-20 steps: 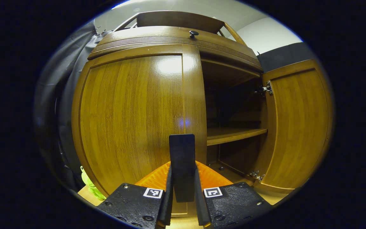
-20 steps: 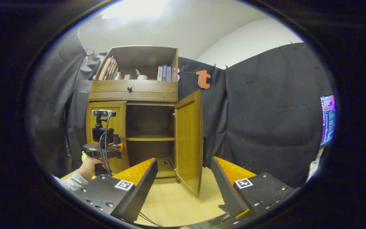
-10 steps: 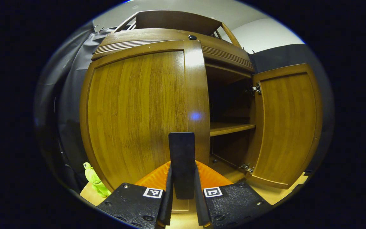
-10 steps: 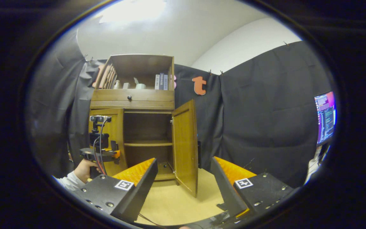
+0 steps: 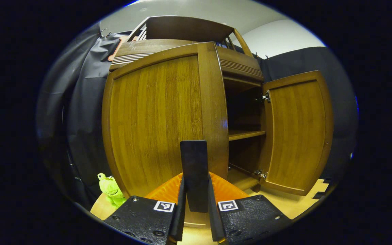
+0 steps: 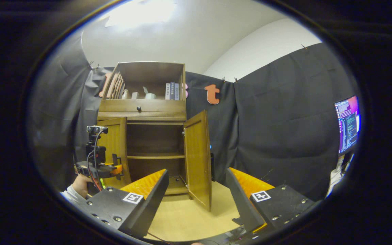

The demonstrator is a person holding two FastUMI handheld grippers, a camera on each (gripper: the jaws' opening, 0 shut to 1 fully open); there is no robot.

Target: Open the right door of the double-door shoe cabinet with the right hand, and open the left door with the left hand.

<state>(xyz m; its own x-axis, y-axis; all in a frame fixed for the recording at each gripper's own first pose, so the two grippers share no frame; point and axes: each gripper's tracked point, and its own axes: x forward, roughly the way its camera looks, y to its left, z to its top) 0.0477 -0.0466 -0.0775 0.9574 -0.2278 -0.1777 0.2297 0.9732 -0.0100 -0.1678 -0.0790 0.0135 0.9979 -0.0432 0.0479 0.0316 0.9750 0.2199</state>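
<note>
The wooden shoe cabinet [image 6: 141,112] stands against the black cloth. Its right door [image 5: 296,132] hangs wide open, showing the inner shelf [image 5: 245,134]. The left door [image 5: 158,119] is swung partly out from the frame. My left gripper [image 5: 195,183] is shut on that door's dark upright handle [image 5: 193,160], one finger on each side. In the right gripper view the left door [image 6: 114,146] stands ajar and the right door [image 6: 197,160] is open. My right gripper [image 6: 197,190] is open, holds nothing and is well back from the cabinet.
A green plush toy [image 5: 109,189] sits on the floor left of the cabinet. Books [image 6: 172,90] stand in the open top shelf above a drawer knob [image 6: 138,108]. A lit monitor [image 6: 347,124] is at far right. Light wooden floor [image 6: 189,217] lies before the cabinet.
The left door has swung further out, drawn by my left gripper on its handle. The right door stays open, and the right gripper stays open, back from the cabinet.
</note>
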